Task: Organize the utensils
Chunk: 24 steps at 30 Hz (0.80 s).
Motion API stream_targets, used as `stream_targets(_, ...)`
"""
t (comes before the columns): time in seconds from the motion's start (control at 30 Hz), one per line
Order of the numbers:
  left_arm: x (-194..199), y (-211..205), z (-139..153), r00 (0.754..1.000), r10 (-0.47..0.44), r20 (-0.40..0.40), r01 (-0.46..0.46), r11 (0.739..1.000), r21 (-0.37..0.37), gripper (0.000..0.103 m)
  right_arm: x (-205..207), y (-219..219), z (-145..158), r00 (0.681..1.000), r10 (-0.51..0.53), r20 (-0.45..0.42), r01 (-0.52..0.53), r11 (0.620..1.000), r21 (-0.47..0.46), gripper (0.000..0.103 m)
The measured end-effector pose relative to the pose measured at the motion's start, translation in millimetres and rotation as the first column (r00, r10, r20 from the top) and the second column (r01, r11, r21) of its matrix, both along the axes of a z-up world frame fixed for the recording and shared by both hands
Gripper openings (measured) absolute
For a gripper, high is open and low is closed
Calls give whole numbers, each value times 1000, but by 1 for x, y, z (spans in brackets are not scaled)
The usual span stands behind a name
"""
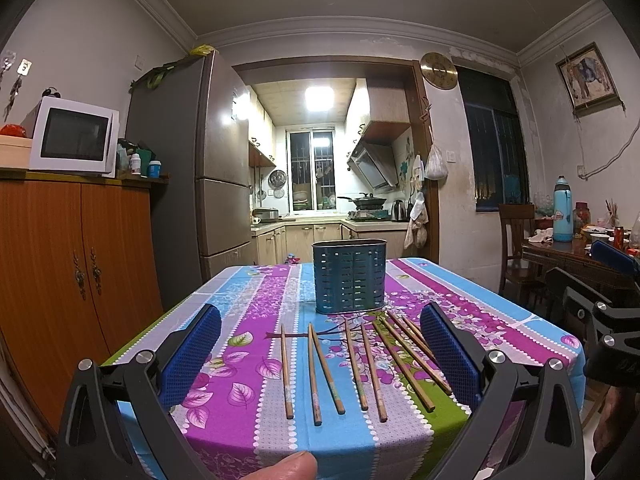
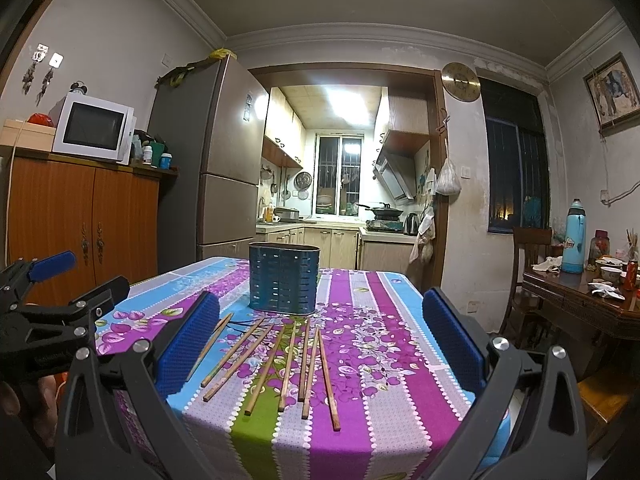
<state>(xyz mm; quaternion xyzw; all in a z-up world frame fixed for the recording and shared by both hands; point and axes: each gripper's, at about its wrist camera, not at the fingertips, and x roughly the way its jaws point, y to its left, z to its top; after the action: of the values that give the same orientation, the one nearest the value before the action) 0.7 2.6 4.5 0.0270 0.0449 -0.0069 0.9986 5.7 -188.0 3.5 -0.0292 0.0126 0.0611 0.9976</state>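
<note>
Both the left tool point(image 1: 320, 344) and right tool point(image 2: 320, 336) hang spread apart, empty, above brown wooden chopsticks point(image 1: 362, 364) lying before the blue slotted metal holder point(image 1: 349, 277) on the striped floral worktop point(image 1: 248, 296).

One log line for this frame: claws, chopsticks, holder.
left claw: open, empty | right claw: open, empty | chopsticks: loose on tablecloth | blue holder: upright behind them | stage: no pick yet

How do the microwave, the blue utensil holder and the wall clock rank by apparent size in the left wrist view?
1. Microwave and utensil holder: they look alike, and the holder is nearer, so I leave them unranked.
2. Wall clock, smallest.
</note>
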Motion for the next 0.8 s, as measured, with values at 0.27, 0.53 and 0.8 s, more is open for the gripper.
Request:
stream_targets(0.27,0,0,0,1000,2,0,-2,1000,1,100,0,0,-1,1000,1,-1,-1,1000,-2,98)
stream_targets(0.53,0,1,0,1000,1,0,-1,1000,0,100,0,-1,-1,1000,1,-1,-1,1000,-3,98)
stream_targets(0.8,0,1,-1,1000,0,-1,0,1000,1,100,1,0,-1,1000,1,-1,-1,1000,-4,98)
